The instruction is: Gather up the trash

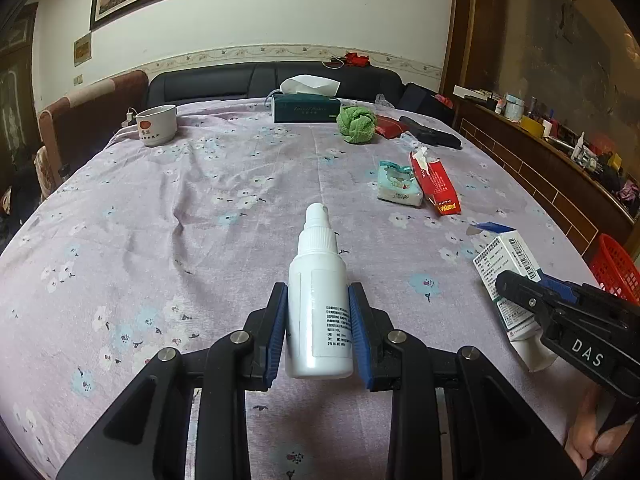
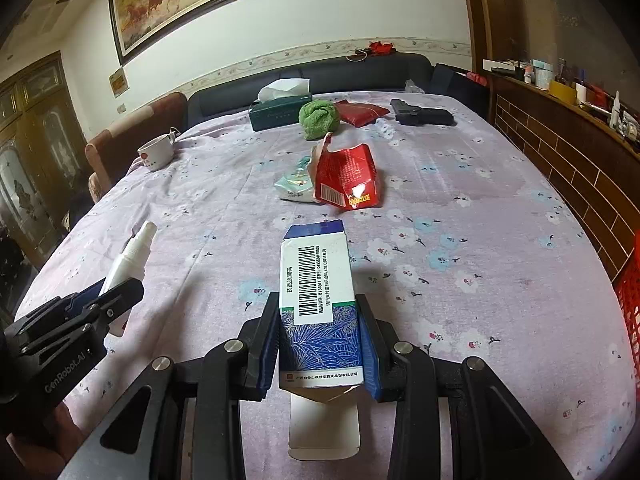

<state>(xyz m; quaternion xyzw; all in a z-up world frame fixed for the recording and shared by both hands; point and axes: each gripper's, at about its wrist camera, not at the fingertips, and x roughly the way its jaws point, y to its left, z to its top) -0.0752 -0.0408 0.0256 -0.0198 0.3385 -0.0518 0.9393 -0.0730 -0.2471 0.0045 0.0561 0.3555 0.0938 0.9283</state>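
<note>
Where floral tablecloth (image 1: 200, 208) spreads, sofa (image 1: 224, 80) behind, framed pic (image 2: 192, 4)

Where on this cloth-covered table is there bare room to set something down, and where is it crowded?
Free: the wide stretch between the mug and the spray bottle held in the left claw, and the near right side toward the red basket. Crowded: the far end around the tissue box, green cloth and red packet.
</note>
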